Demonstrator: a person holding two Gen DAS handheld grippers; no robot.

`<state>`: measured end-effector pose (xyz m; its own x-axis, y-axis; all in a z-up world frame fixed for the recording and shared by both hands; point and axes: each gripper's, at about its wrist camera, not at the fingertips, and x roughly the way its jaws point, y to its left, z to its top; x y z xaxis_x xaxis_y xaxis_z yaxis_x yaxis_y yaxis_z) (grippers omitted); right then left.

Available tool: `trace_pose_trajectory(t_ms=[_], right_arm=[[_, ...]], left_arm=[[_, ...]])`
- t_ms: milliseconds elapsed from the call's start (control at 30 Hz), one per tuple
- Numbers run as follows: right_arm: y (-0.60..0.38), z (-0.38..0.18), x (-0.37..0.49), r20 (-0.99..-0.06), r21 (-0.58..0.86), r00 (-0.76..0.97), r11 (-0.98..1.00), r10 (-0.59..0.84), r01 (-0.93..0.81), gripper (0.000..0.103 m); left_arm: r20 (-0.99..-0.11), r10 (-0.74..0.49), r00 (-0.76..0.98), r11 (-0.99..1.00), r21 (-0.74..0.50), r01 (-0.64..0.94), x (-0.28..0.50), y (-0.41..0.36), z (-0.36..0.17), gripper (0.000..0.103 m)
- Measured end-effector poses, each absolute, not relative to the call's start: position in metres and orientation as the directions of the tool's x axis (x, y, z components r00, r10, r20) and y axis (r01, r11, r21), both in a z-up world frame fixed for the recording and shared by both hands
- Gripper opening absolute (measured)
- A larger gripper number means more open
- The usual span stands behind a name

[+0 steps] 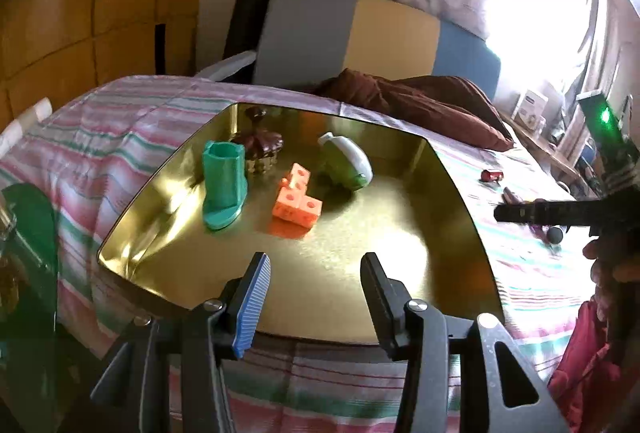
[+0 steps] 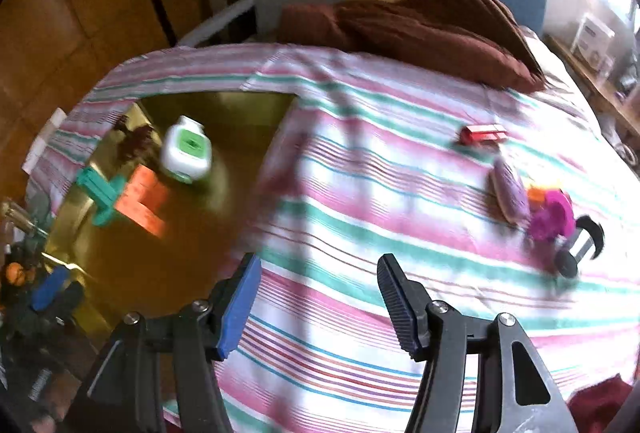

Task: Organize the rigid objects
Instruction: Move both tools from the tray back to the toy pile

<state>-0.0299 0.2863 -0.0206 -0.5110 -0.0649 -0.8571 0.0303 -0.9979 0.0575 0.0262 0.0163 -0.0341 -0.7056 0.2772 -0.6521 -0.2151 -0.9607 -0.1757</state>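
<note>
- The left gripper (image 1: 316,273) hangs over the near edge of the gold tray (image 1: 400,273), its jaws spread apart with nothing between them.
- The right gripper (image 2: 318,277) is likewise released and empty, its jaws parted above the striped bedspread (image 2: 360,193), just off the tray's right edge; this view is smeared by motion blur.
- Inside the tray, toward its far left part, four things are already gathered: a teal boot-shaped holder (image 1: 222,185) standing upright, an orange block piece (image 1: 296,203) just beside it, a white-and-green bottle (image 1: 348,161) lying tilted to the right of that, and a dark brown ornament (image 1: 260,149) behind the teal holder. The near half of the tray is bare.
- Still loose on the bedspread, well apart from the tray and toward the bed's right edge: a small red toy (image 2: 482,135), a purple oblong item (image 2: 510,193) next to a magenta-and-orange toy (image 2: 550,211), and a black-and-white object (image 2: 580,247) touching or just beside that toy; what it is I cannot tell.
- My reading: roughly half the job looks done, four pieces in and about four left out.
- Neither hand carries anything, so the next pickup likely falls to the right gripper, which is nearer the loose cluster.
</note>
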Motion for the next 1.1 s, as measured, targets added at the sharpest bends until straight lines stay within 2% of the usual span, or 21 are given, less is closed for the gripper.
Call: trace_pose_trajectory(t_ms=[200, 300, 667, 833, 933, 1100], right_arm=[[0.337, -0.061, -0.019, -0.913, 0.035, -0.408, -0.999, -0.017, -0.037, 0.066], [0.38, -0.078, -0.012, -0.937, 0.065, -0.348, -0.989, -0.014, -0.135, 0.066], [0.518, -0.039, -0.011, -0.872, -0.012, -0.452, -0.933, 0.186, -0.361, 0.066], [0.553, -0.038, -0.031, -0.841, 0.024, -0.512, -0.933, 0.176, -0.359, 0.067], [0.562, -0.043, -0.035, -0.832, 0.041, -0.53, -0.934, 0.164, -0.354, 0.073], [0.58, -0.053, -0.035, -0.829, 0.19, -0.556, -0.903, 0.063, -0.385, 0.073]], left_arm=[[-0.644, 0.309, -0.7, -0.95, -0.176, -0.257, 0.031, 0.027, -0.028, 0.047], [-0.653, 0.336, -0.679, -0.94, -0.189, -0.283, 0.033, 0.037, -0.026, 0.047], [-0.65, 0.409, -0.64, -0.895, -0.148, -0.421, 0.05, 0.097, -0.011, 0.047], [-0.659, 0.436, -0.613, -0.87, -0.134, -0.475, 0.058, 0.119, -0.008, 0.047], [-0.667, 0.444, -0.598, -0.858, -0.124, -0.499, 0.062, 0.13, -0.008, 0.047], [-0.675, 0.453, -0.583, -0.843, -0.111, -0.526, 0.067, 0.146, -0.008, 0.047]])
